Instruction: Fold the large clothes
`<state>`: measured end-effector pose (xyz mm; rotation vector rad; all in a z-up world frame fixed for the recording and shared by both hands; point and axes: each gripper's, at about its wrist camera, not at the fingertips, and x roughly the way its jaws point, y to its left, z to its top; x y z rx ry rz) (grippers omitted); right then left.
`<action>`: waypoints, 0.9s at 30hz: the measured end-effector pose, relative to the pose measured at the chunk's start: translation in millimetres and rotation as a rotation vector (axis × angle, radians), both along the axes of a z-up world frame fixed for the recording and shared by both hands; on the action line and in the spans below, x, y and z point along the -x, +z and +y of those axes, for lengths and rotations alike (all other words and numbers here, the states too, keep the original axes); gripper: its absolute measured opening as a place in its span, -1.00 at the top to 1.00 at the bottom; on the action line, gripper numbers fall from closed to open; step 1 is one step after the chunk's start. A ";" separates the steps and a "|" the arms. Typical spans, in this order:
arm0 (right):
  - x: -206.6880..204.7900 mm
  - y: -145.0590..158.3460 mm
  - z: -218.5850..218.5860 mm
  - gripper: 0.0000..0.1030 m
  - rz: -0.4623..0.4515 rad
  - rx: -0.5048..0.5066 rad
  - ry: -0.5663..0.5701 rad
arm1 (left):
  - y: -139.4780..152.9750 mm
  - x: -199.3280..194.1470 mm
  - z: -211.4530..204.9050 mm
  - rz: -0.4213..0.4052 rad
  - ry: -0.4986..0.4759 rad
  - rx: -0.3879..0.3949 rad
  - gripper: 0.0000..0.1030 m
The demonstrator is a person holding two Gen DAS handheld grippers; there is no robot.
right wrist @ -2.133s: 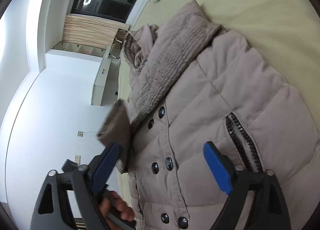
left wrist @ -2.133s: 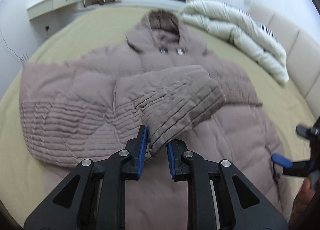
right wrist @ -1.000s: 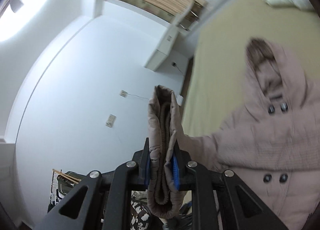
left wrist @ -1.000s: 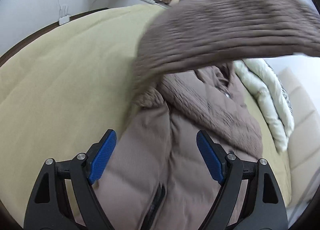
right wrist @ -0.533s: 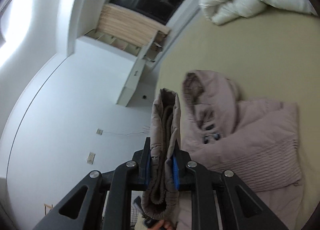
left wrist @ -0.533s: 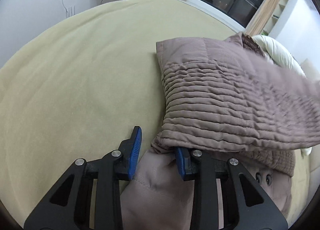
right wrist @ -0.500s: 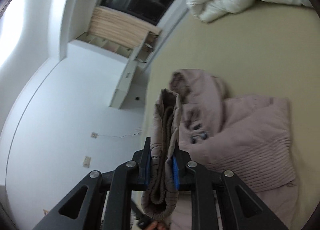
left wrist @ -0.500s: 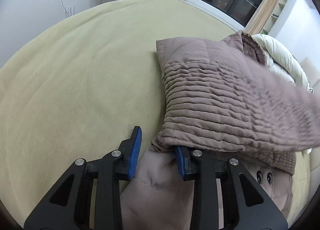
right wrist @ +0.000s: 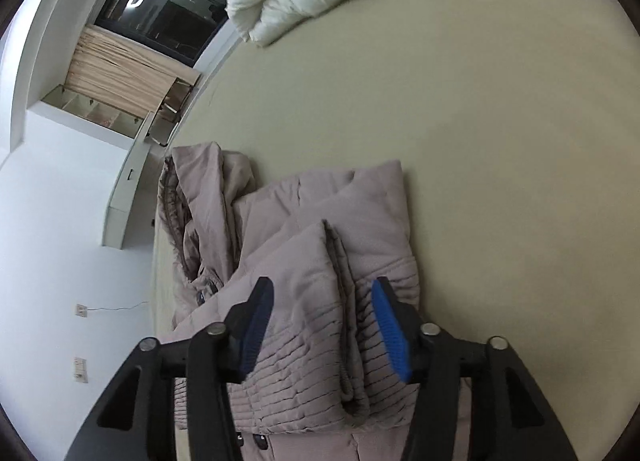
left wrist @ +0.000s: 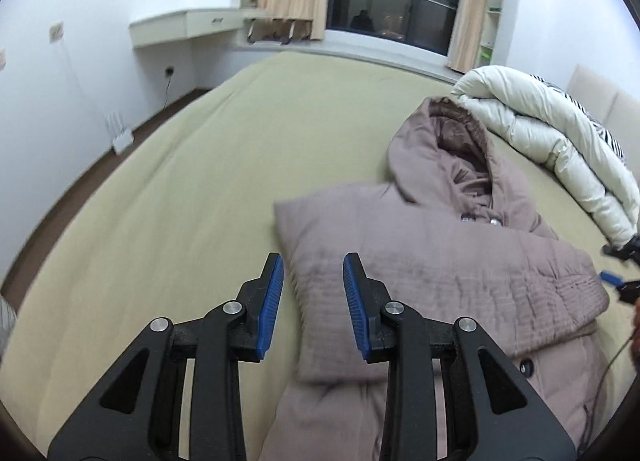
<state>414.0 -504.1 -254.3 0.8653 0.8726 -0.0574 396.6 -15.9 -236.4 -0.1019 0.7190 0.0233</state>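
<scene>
A mauve hooded puffer coat [left wrist: 460, 261] lies on the bed with both sleeves folded across its front. Its hood [left wrist: 444, 141] points toward the window. My left gripper [left wrist: 314, 301] is open and empty, just above the folded sleeve's left edge. My right gripper [right wrist: 322, 333] is open and empty, its jaws either side of the sleeve cuff [right wrist: 320, 341] lying on the coat. The right gripper's tip also shows at the right edge of the left wrist view [left wrist: 618, 281].
The olive bed sheet [left wrist: 180, 241] spreads wide to the left of the coat. A rolled cream duvet [left wrist: 552, 141] lies at the far right by the headboard. A white wall shelf [left wrist: 180, 25] and a dark window stand beyond the bed.
Both grippers have opened and let go of the sleeve, which now lies flat across the coat. The left gripper has drawn back and risen; the right has come down over the cuff.
</scene>
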 end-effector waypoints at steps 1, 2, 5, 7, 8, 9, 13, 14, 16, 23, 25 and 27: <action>3.6 17.6 7.8 -0.15 -0.040 0.039 0.018 | -1.0 -12.0 -7.4 0.006 -0.026 -0.020 0.42; 5.3 33.7 20.1 -0.15 -0.086 0.065 0.060 | -5.8 -20.7 -15.5 0.027 -0.049 -0.054 0.42; 0.3 58.4 67.7 -0.14 -0.145 0.207 0.205 | -29.4 -44.9 -31.6 0.108 -0.074 -0.129 0.42; -9.1 50.0 94.4 -0.10 -0.125 0.292 0.289 | -52.1 -47.8 -35.2 0.162 -0.074 -0.148 0.42; -18.0 31.6 105.9 -0.10 -0.074 0.322 0.325 | -59.6 -46.0 -34.4 0.160 -0.073 -0.138 0.41; -23.8 12.0 111.2 -0.10 -0.014 0.353 0.349 | -64.0 -45.8 -34.7 0.158 -0.078 -0.131 0.41; -18.4 -21.1 145.9 -0.33 -0.027 0.634 0.482 | -35.1 -40.6 -24.1 0.139 -0.069 -0.076 0.41; -18.1 -14.8 147.6 -0.47 -0.032 0.622 0.499 | -21.0 -41.9 -21.7 0.095 -0.059 -0.070 0.41; -19.4 2.0 138.0 -0.47 -0.065 0.545 0.468 | -2.9 -59.0 -23.5 0.061 -0.060 -0.046 -0.02; -104.1 43.8 105.4 -0.47 -0.112 0.436 0.381 | 24.5 -172.1 -77.1 0.095 -0.155 0.039 -0.70; -134.9 44.8 104.7 -0.47 -0.103 0.405 0.375 | 18.0 -209.3 -95.4 0.133 -0.156 0.044 -0.70; -162.0 42.1 102.6 -0.47 -0.088 0.371 0.369 | 9.9 -239.9 -109.3 0.169 -0.155 0.061 -0.70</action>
